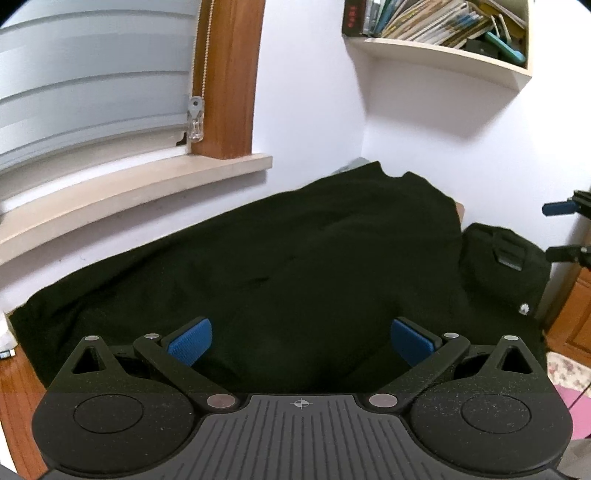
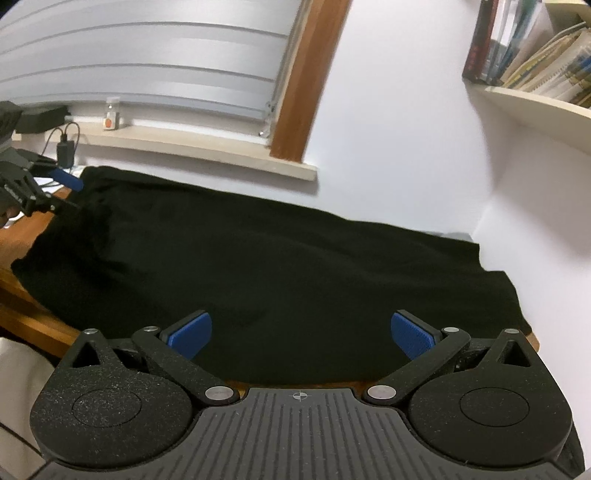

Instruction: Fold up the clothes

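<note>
A black garment [image 1: 266, 266] lies spread across the wooden table, reaching back to the white wall; it also fills the middle of the right wrist view [image 2: 277, 266]. My left gripper [image 1: 301, 341] hovers open above its near edge, blue pads wide apart with nothing between them. My right gripper [image 2: 301, 334] is open too, over the cloth's near edge by the table rim. The left gripper [image 2: 64, 192] shows small at the far left of the right wrist view, at the cloth's left end. The right gripper [image 1: 563, 230] peeks in at the right edge of the left wrist view.
A window sill [image 1: 140, 188] and blinds [image 1: 92, 81] run behind the table. A wall shelf with books [image 1: 443, 33] hangs at upper right. A black bag [image 1: 506, 269] stands past the table's right end. A charger and cable [image 2: 66, 147] sit on the sill. The wooden table edge [image 2: 33, 317] shows at left.
</note>
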A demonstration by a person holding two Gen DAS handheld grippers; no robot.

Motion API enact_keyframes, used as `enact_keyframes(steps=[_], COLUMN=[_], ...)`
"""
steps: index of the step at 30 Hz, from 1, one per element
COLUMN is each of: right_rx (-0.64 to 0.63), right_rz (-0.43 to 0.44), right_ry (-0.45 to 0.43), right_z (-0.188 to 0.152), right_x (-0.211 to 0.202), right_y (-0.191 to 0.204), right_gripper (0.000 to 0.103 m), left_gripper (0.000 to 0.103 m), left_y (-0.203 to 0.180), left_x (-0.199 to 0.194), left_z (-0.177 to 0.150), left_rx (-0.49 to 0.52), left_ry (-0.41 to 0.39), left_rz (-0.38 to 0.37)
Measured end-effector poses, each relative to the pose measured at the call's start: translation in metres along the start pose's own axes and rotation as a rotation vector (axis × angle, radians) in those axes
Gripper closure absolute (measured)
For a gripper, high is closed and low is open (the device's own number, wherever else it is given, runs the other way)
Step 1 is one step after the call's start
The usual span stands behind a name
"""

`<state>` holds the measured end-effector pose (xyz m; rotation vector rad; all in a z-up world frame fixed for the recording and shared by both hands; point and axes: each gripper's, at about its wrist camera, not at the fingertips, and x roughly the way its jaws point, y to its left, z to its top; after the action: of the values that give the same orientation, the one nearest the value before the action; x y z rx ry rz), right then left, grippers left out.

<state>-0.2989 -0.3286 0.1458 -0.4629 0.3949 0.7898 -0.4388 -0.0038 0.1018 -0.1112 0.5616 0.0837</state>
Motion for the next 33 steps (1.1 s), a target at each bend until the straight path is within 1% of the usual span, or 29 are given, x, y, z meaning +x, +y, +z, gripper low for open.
enact_keyframes(steps=[3, 7, 10, 12, 18, 19, 21, 22, 23, 24, 26, 28, 29, 32, 33], right_rx=[-0.001, 0.006, 0.009, 0.011, -0.029, -0.030, -0.030, -0.020, -0.011, -0.002, 0.022, 0.018, 0.016, -0.007, -0.021], right_rz=[-0.002, 0.013, 0.047, 0.070, 0.196, 0.218, 0.261, 0.290, 0.318, 0.340, 0.398, 0.472, 0.509, 0.584, 0.596], right_ry=[0.003, 0.006, 0.013, 0.017, -0.011, -0.015, -0.024, -0.027, -0.029, -0.032, -0.027, -0.028, -0.028, -0.005, 0.000], right_z=[0.000, 0.000, 0.002, 0.003, 0.033, 0.040, 0.055, 0.062, 0.068, 0.075, 0.086, 0.094, 0.098, 0.106, 0.107], right_x=[0.002, 0.006, 0.016, 0.022, 0.085, 0.103, 0.139, 0.158, 0.177, 0.194, 0.229, 0.257, 0.271, 0.300, 0.305], right_y=[0.001, 0.002, 0.007, 0.011, 0.041, 0.046, 0.058, 0.063, 0.068, 0.076, 0.093, 0.113, 0.124, 0.151, 0.157], right_gripper=[0.000, 0.000, 0.000, 0.000, 0.000, 0.000, 0.002, 0.007, 0.015, 0.019, 0.032, 0.039, 0.039, 0.040, 0.040], left_gripper=[0.000, 0.000, 0.000, 0.000, 0.000, 0.000, 0.000, 0.000, 0.000, 0.000, 0.000, 0.000, 0.000, 0.000, 0.000], left_y=[0.003, 0.013, 0.030, 0.048, 0.112, 0.123, 0.148, 0.159, 0.170, 0.180, 0.193, 0.201, 0.204, 0.209, 0.210], left_x=[0.002, 0.000, -0.007, -0.010, -0.005, -0.004, 0.000, 0.002, 0.003, 0.004, 0.002, 0.002, 0.002, 0.006, 0.007], left_z=[0.000, -0.006, -0.018, -0.026, -0.038, -0.038, -0.038, -0.039, -0.039, -0.040, -0.043, -0.046, -0.047, -0.048, -0.047], left_rx=[0.005, 0.004, 0.008, 0.002, -0.048, -0.070, -0.124, -0.156, -0.188, -0.218, -0.250, -0.267, -0.273, -0.282, -0.281], left_ry=[-0.003, -0.021, -0.054, -0.057, -0.004, 0.004, 0.019, 0.020, 0.021, 0.017, 0.004, -0.014, -0.017, -0.010, -0.009], left_rz=[0.010, 0.002, 0.024, 0.042, 0.150, 0.163, 0.186, 0.187, 0.188, 0.180, 0.165, 0.154, 0.152, 0.154, 0.153])
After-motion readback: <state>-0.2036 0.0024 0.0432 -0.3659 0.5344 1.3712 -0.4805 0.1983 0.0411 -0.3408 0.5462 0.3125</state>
